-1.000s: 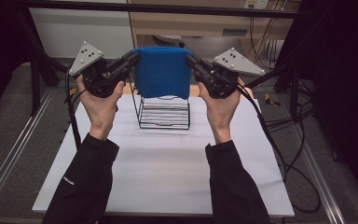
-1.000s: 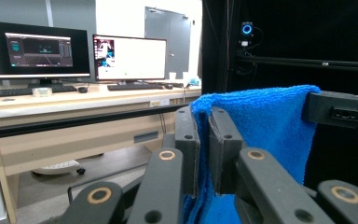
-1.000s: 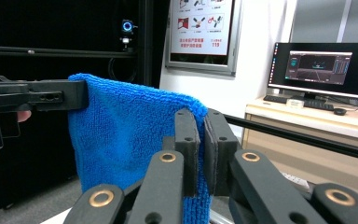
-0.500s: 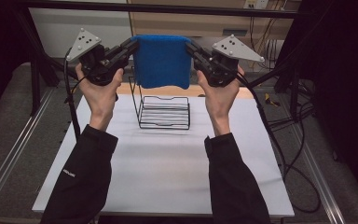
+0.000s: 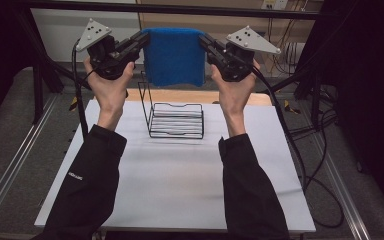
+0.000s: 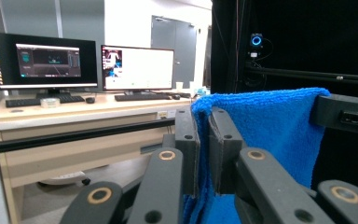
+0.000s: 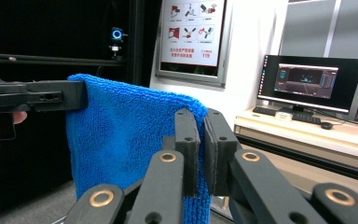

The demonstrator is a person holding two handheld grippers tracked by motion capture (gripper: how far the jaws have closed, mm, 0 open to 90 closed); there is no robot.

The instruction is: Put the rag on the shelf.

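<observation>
cloth: blue towel (image 5: 174,56), held up in the air above the far part of the desk, hanging flat between the two tongs, top edge roughly level, lower edge loose
cloth position: above and behind the rack, not touching it, well clear of the desk
left tongs (image 5: 142,41): jaws nearly closed, clamped on the towel's top left corner; own view shows the fabric (image 6: 261,126) pinched between the two black jaws
right tongs (image 5: 203,41): jaws nearly closed, clamped on the top right corner; own view shows the fabric (image 7: 121,135) squeezed between its jaws
left hand (image 5: 109,87): wrapped round the gripper body, raised, dark sleeve
right hand (image 5: 235,90): same pose, about level with the left
rack: black wire rack (image 5: 172,117), standing on the desk under the towel, tall upright at its left end, no load on it
desk: white top (image 5: 180,180), wooden strip along the far edge
background: two lit monitors (image 6: 84,60) and keyboards on another desk in the left gripper view; wall poster (image 7: 193,32) and a monitor in the right gripper view
cables: black, one trailing from each gripper down the desk sides
</observation>
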